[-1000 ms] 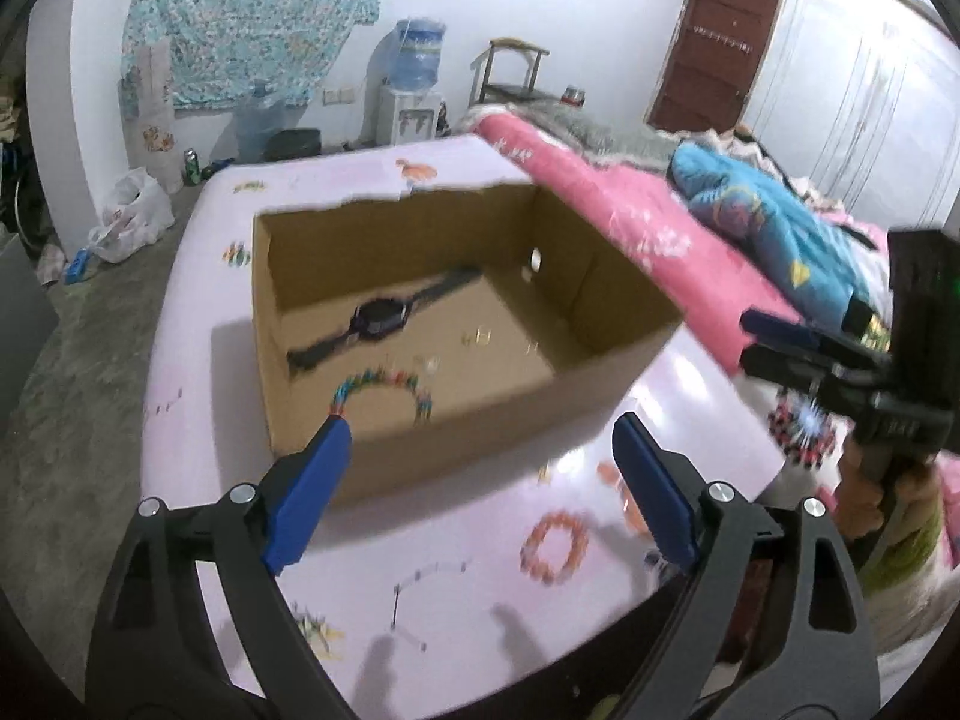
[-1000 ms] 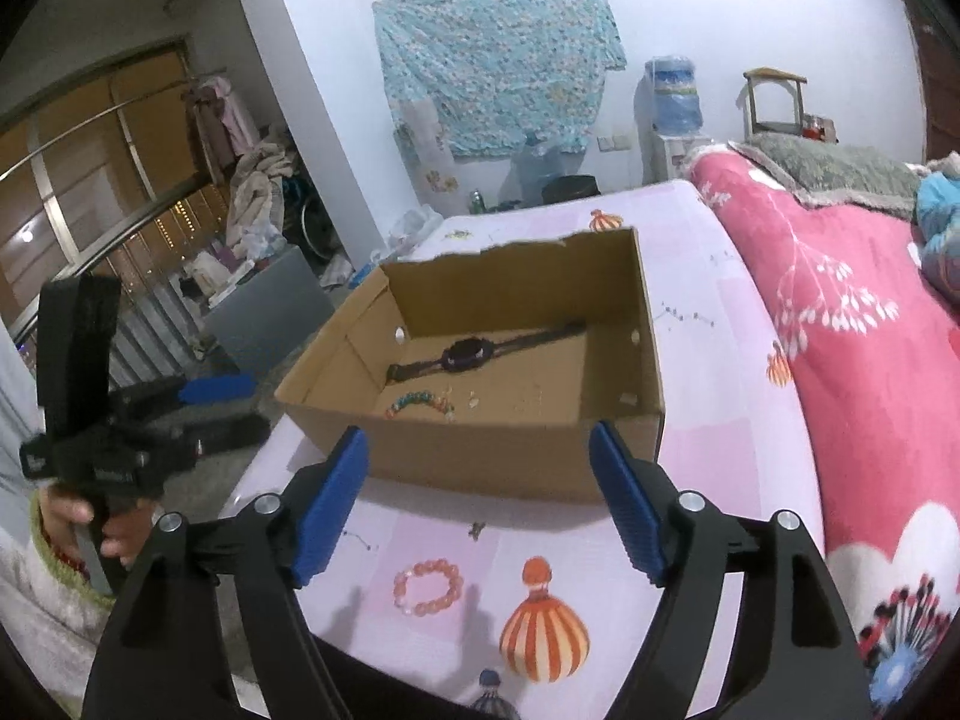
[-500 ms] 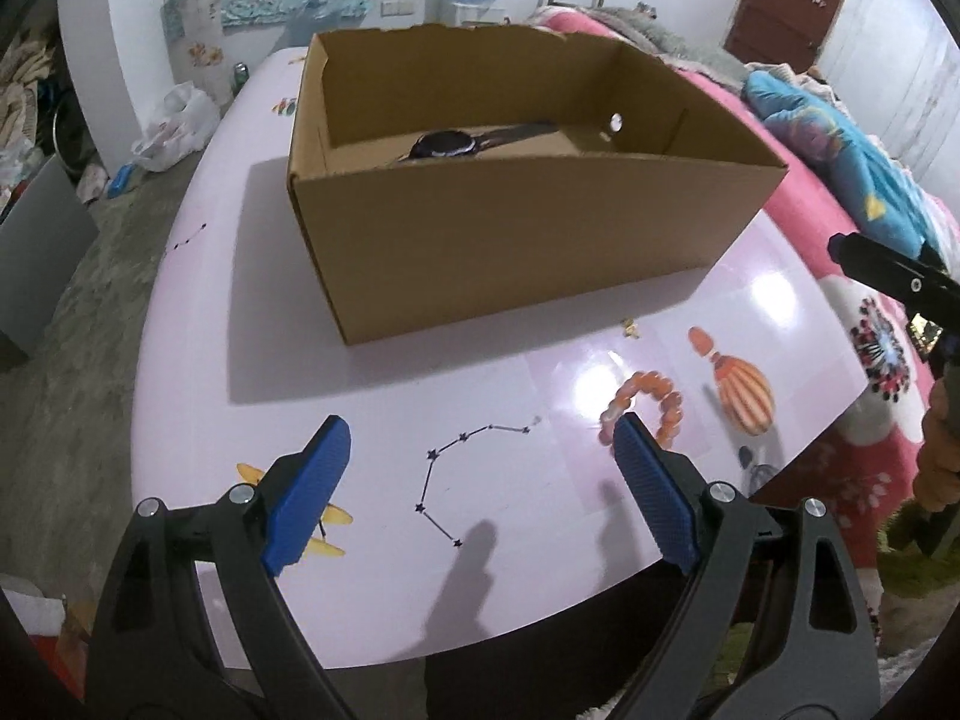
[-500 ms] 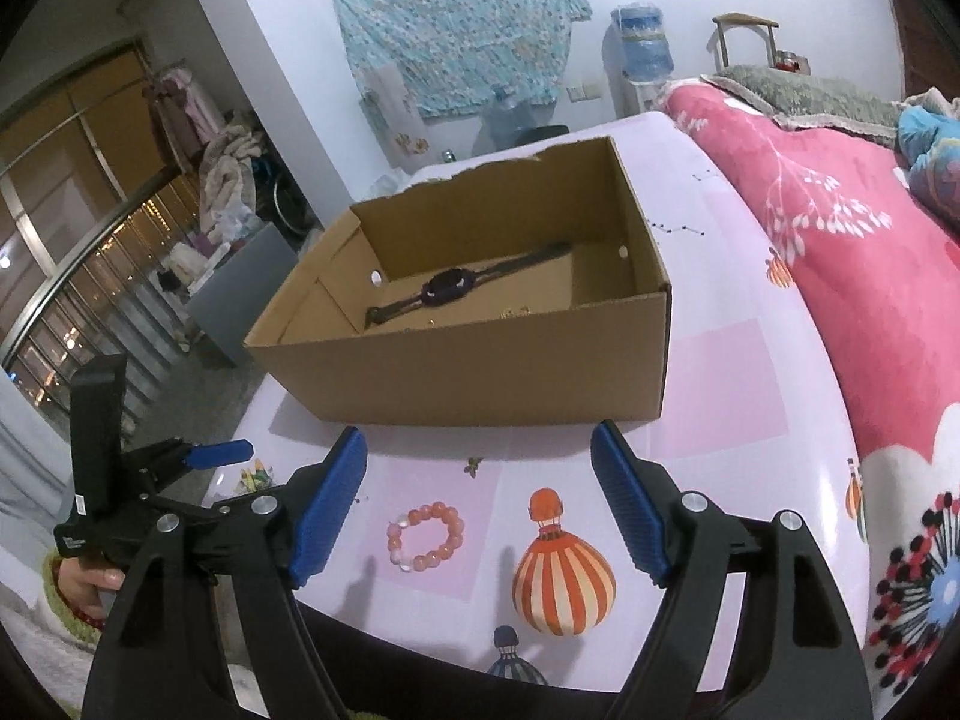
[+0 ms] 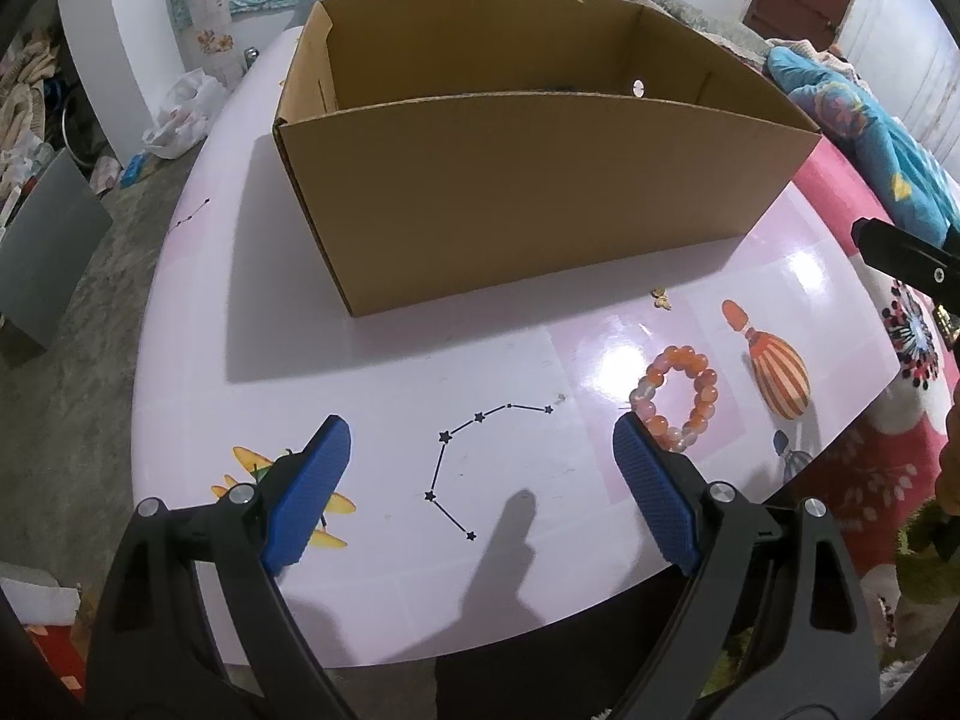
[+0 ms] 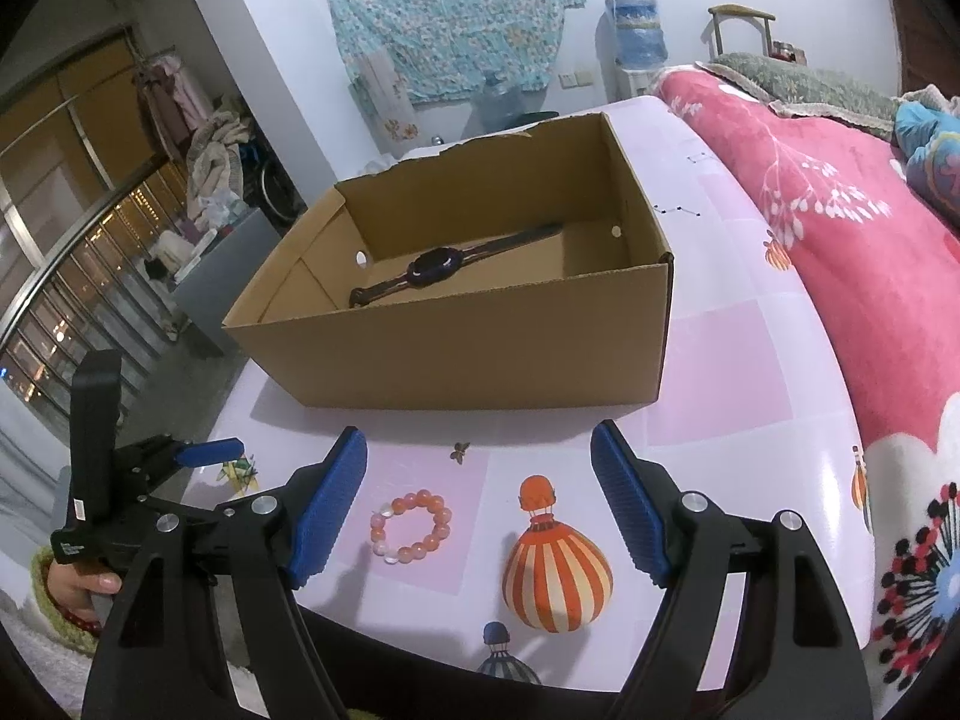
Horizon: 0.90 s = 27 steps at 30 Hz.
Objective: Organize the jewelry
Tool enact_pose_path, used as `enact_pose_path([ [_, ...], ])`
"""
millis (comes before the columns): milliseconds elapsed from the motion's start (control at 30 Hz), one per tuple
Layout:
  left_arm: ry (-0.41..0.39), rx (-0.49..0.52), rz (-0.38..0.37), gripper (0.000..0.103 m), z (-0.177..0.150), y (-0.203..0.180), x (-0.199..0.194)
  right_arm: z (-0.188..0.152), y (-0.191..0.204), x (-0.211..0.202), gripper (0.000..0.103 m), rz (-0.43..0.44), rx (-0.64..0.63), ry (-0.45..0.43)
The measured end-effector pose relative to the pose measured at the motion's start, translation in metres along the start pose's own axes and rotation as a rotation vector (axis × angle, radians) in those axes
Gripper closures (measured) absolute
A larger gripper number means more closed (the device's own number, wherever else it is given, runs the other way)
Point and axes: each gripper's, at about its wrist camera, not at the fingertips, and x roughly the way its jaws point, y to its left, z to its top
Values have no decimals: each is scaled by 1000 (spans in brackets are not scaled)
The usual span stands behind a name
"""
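The ring-shaped bracelet of orange and pale pink beads [image 6: 411, 527] lies flat on the glossy pink printed worktop [image 6: 726, 372], in front of the open brown cardboard box [image 6: 468, 354]; it sits between the spread blue pads of the right hand-held gripper [image 6: 480, 504], nearer the left pad, touching neither; the left hand-held gripper [image 5: 480, 492] is also spread, empty, with the bracelet just beyond its right pad's tip; a dark wristwatch [image 6: 438, 264] lies inside the box.
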Motion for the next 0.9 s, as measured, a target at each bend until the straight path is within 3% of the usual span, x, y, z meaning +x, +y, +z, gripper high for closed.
enact_pose_path([
  [900,12,-18,32,17,1,0,3,-1,-11,0,28,1,37,-5],
])
